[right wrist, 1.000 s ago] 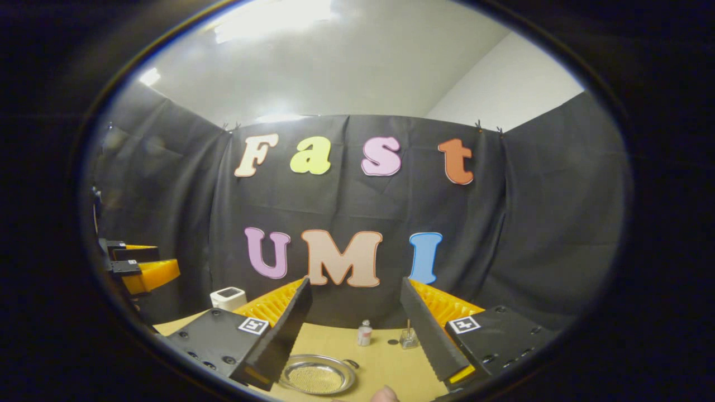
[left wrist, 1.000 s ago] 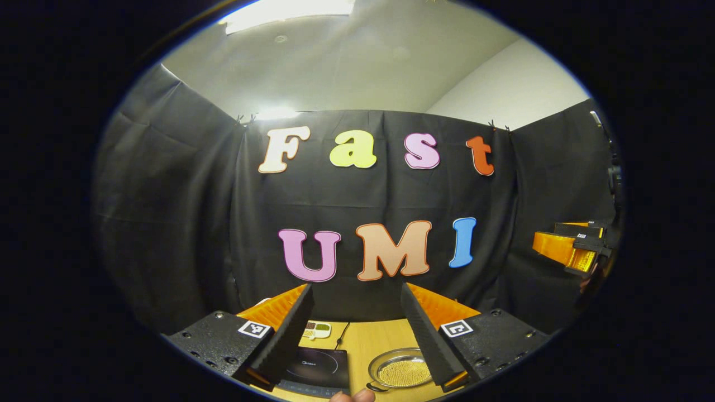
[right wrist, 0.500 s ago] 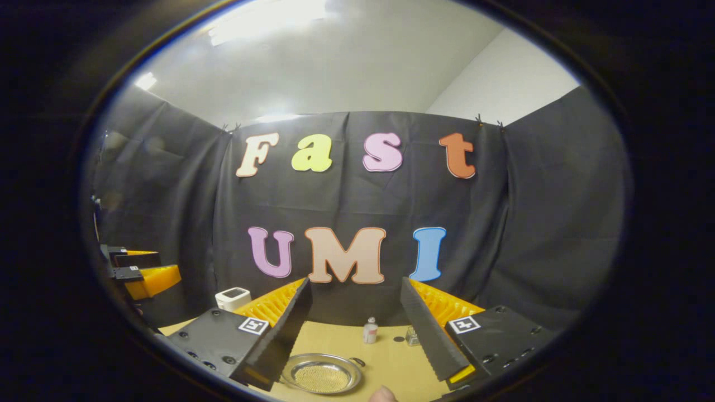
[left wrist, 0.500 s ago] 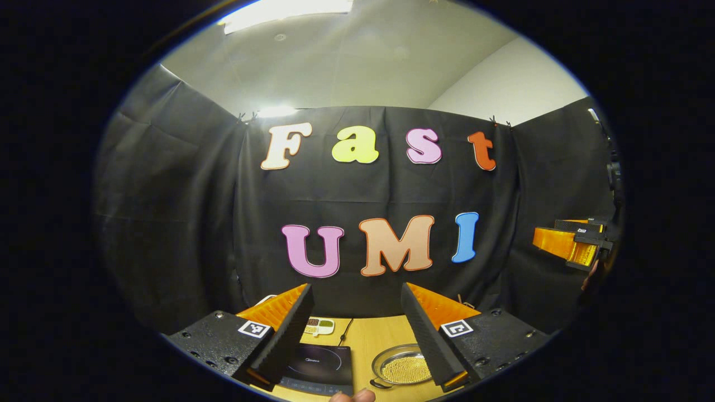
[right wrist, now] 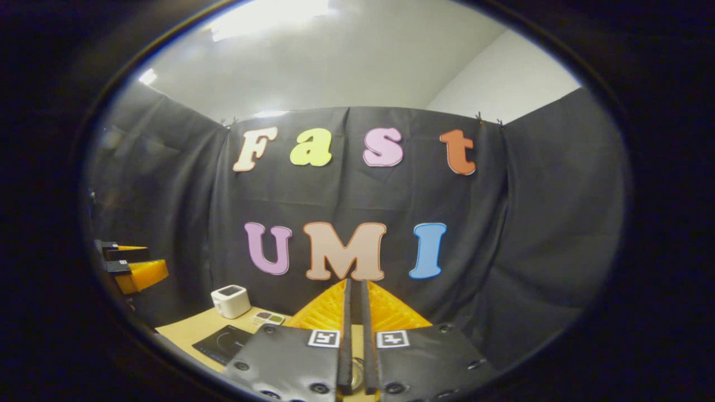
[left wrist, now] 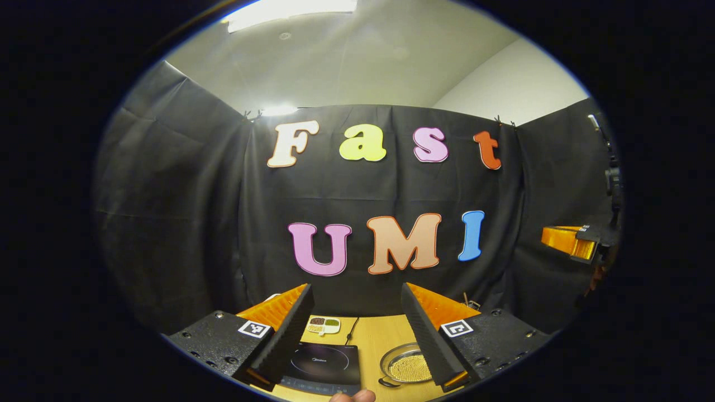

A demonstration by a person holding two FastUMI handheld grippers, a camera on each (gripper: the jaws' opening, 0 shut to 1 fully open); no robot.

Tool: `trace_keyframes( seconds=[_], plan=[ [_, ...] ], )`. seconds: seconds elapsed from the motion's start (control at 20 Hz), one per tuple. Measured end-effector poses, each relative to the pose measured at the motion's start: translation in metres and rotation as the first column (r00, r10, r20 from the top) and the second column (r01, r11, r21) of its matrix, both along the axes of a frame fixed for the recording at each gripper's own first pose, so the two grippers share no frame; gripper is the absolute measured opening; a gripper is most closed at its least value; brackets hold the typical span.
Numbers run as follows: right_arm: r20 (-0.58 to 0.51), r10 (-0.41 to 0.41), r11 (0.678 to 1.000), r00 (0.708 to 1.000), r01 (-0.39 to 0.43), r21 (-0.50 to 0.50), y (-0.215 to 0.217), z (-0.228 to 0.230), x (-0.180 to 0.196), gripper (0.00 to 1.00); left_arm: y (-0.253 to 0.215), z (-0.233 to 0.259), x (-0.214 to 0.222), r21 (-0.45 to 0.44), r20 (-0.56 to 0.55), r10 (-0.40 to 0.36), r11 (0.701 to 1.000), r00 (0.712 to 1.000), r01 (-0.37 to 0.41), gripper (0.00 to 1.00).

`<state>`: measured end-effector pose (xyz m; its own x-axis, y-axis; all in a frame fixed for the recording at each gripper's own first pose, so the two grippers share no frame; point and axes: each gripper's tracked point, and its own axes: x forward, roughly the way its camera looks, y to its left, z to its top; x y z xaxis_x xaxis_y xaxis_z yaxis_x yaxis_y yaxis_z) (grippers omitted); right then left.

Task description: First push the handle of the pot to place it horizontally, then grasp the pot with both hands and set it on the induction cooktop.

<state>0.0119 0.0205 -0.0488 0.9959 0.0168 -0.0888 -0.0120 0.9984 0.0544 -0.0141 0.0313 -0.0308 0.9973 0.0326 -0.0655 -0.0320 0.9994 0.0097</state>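
Observation:
In the left gripper view the pot (left wrist: 410, 365), a shallow silver pan holding golden beads, sits on the wooden table (left wrist: 371, 340) low right, partly behind my finger. Its small dark handle (left wrist: 387, 382) points toward me. The black induction cooktop (left wrist: 321, 363) lies just left of it. My left gripper (left wrist: 357, 287) is open and empty, held above the table's near side. My right gripper (right wrist: 353, 285) is shut with nothing between its fingers, which hide the pot. The cooktop (right wrist: 220, 344) lies low left in the right gripper view.
A small divided dish (left wrist: 324, 325) with a cable beside it lies behind the cooktop. A white box-shaped device (right wrist: 230, 300) stands at the table's back left. The other gripper hangs at the edge of each view: right (left wrist: 575, 243), left (right wrist: 131, 268). A fingertip (left wrist: 352, 396) shows at the bottom.
My right gripper has shut its fingers, which now cover the pot in its view. Both cameras have shifted slightly, bringing more of the table and cooktop into sight.

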Motion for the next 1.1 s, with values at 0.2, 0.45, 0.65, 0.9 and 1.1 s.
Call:
trace_keyframes(
  seconds=[0.2,0.45,0.65,0.9,1.1],
  plan=[
    [-0.09,0.039,0.997,0.995,-0.033,0.073,0.017,-0.035,-0.005,0.02,0.014,-0.006,-0.001,-0.007,0.004,-0.012,1.0,1.0,0.012,0.92],
    [-0.197,0.045,0.993,0.979,-0.022,0.119,0.032,-0.075,-0.007,0.04,0.022,-0.022,0.005,-0.027,-0.005,-0.048,0.999,0.999,0.048,0.95],
    [-0.272,0.077,0.991,0.959,-0.044,0.124,0.04,-0.113,0.002,0.0,0.027,-0.053,0.024,-0.049,-0.051,-0.044,0.998,0.998,0.041,0.95],
    [-0.313,0.161,0.982,0.936,-0.121,0.143,0.058,-0.159,0.026,0.0,0.035,-0.076,0.058,-0.056,-0.092,0.004,0.998,0.996,-0.01,0.92],
    [-0.335,0.23,0.966,0.914,-0.174,0.189,0.075,-0.196,0.043,0.02,0.034,-0.075,0.082,0.008,-0.058,0.03,1.0,0.998,-0.03,0.95]
  ],
)
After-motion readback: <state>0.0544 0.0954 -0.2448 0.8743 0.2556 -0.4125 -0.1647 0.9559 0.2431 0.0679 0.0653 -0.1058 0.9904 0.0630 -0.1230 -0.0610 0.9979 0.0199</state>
